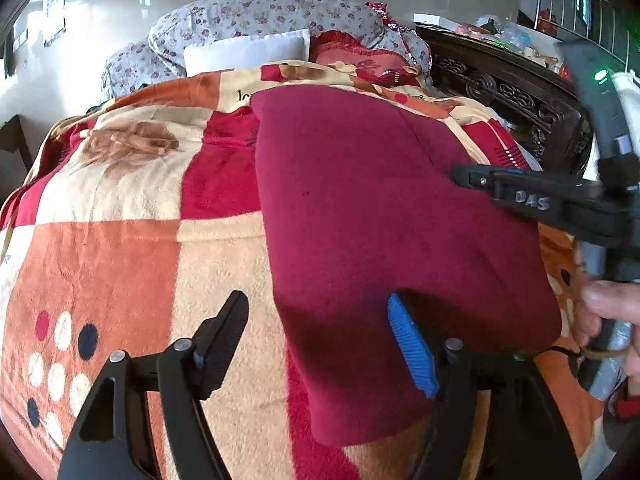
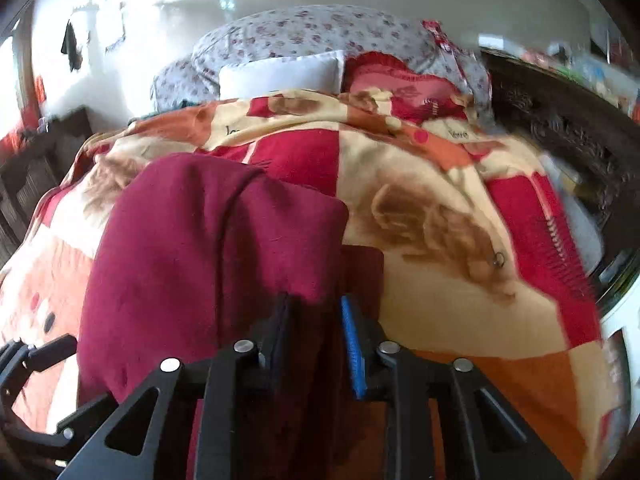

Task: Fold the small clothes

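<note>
Maroon garment (image 1: 380, 220), a small soft piece of clothing, lies spread on a patchwork blanket (image 1: 120, 248) that covers the bed, which gives it a broad, yielding surface to be flattened and folded on. It sits toward the near edge of the bed, within reach of both tools, well clear of the white pillow (image 1: 246, 54) and the floral bedding (image 1: 260, 12) piled at the far end.

Left gripper (image 1: 320, 344) stands wide open over the garment's near left corner. Its blue-padded finger rests at or just above the cloth while the black finger is out over bare blanket, so nothing is pinched; the spread looks set to straddle the edge for a fresh hold, or it has just let go.

Right gripper (image 2: 316, 336) has its jaws narrowed, with a bunch of the maroon cloth between them at the garment's right edge. The gap there is dark and the frame is blurred, so a firm pinch is likely but not certain. In the left wrist view its black finger reaches in from the right over the cloth, held by a person's hand (image 1: 608, 312). Holding that side suits lifting it across for a fold.
</note>
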A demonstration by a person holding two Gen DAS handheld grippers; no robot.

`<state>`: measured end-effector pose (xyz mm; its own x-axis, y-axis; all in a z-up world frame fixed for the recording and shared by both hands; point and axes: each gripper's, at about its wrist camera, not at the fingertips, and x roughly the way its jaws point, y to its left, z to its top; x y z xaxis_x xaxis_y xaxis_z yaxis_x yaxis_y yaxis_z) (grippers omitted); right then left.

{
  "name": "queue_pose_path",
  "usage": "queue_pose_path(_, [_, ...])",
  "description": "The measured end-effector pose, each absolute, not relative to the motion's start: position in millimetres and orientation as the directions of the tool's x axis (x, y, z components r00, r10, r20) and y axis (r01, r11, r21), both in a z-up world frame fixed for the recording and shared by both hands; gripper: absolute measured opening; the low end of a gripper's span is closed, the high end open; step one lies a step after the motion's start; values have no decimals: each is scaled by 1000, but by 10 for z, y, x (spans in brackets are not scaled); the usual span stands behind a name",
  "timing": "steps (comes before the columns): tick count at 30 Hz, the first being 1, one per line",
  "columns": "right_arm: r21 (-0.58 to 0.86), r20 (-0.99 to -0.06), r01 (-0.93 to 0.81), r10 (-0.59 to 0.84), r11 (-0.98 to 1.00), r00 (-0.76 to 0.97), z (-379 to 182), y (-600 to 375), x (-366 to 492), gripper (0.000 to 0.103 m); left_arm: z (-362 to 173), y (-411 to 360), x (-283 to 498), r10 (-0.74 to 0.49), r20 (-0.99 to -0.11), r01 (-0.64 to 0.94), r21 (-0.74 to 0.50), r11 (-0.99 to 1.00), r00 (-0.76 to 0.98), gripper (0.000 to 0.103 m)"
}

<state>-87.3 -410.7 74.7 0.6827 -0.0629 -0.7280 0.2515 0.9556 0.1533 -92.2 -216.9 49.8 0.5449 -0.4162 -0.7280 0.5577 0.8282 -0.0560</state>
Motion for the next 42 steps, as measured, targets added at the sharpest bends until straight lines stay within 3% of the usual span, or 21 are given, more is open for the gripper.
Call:
queue_pose_path(11, [145,-675,157,-19,977,738,1173,-3715,-1507,30,499,-2196,-993,-401,-729,550,-40,834,555,73])
queue_pose_path(20, [106,-748,183,-43,977,662,704,-3679,-1515,31,467,-2196,-1038,-384,-735,536,-33,843,559,76])
queue_pose_path(24, [149,-740,188,-17,971,673,671,-3730,-1553,31,430,-2193,-1019,-383,-747,531,-46,846,544,78])
queue_pose_path(25, [158,-733,185,-10,970,680,702,-3738,-1575,33,433,-2171,-1018,-391,-751,534,-61,843,532,78])
queue_pose_path(27, [198,-703,191,3,961,711,809,-3793,-1677,47,477,-2096,-1018,-421,-755,545,-101,832,503,78])
queue_pose_path(29, [256,-657,221,2,941,754,902,-3907,-1778,83,552,-1972,-1013,-466,-729,551,-146,821,501,80])
queue_pose_path(31, [306,-622,228,14,924,783,937,-3995,-1799,91,611,-1839,-969,-499,-699,540,-190,820,512,89])
queue_pose_path(37, [433,-666,240,129,869,735,628,-4219,-1462,94,494,-1708,-659,-591,-683,497,-368,786,429,90])
queue_pose_path(42, [552,-643,205,257,808,721,344,-4265,-1200,95,284,-1874,-518,-643,-674,521,-425,740,364,95])
